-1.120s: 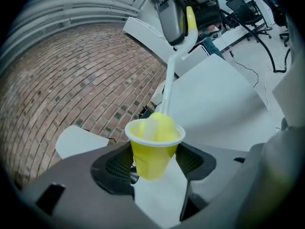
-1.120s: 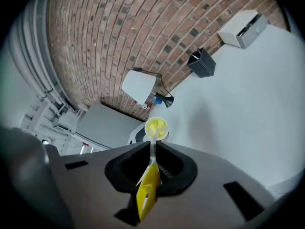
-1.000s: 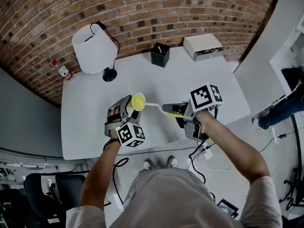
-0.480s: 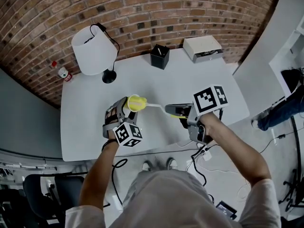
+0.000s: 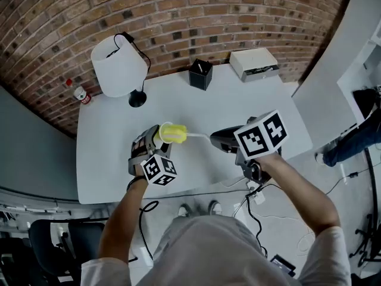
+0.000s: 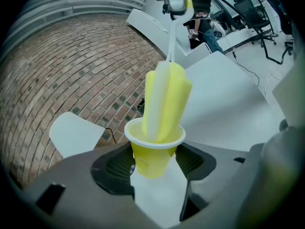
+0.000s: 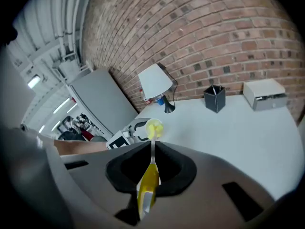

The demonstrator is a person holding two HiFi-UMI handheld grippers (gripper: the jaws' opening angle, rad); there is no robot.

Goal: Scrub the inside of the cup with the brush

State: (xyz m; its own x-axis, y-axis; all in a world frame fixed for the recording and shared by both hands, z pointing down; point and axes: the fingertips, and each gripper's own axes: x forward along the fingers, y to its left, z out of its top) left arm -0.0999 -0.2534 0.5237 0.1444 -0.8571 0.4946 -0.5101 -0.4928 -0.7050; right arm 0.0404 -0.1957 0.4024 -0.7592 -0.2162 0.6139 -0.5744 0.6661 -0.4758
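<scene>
A small yellow cup [image 6: 153,151] with a white rim sits between the jaws of my left gripper [image 6: 153,163], which is shut on it; in the head view the cup [image 5: 159,134] lies tilted toward the right. The brush has a yellow and white sponge head [image 6: 164,101], partly inside the cup, with most of it sticking out of the mouth. Its thin white stem [image 5: 197,136] runs to a yellow handle [image 7: 147,187], on which my right gripper [image 7: 150,180] is shut. In the head view my right gripper [image 5: 229,140] is to the cup's right, above the white table [image 5: 107,159].
At the table's far left stands a white-shaded lamp [image 5: 117,61]. A black holder [image 5: 200,73] and a white box [image 5: 255,63] sit along the far edge by the brick wall. A bottle [image 5: 78,91] is off the table's left corner. Cables lie on the floor to the right.
The sponge head has slid out of the cup to the right and now shows beyond the rim. My right gripper has shifted slightly right and turned. The left gripper keeps holding the cup.
</scene>
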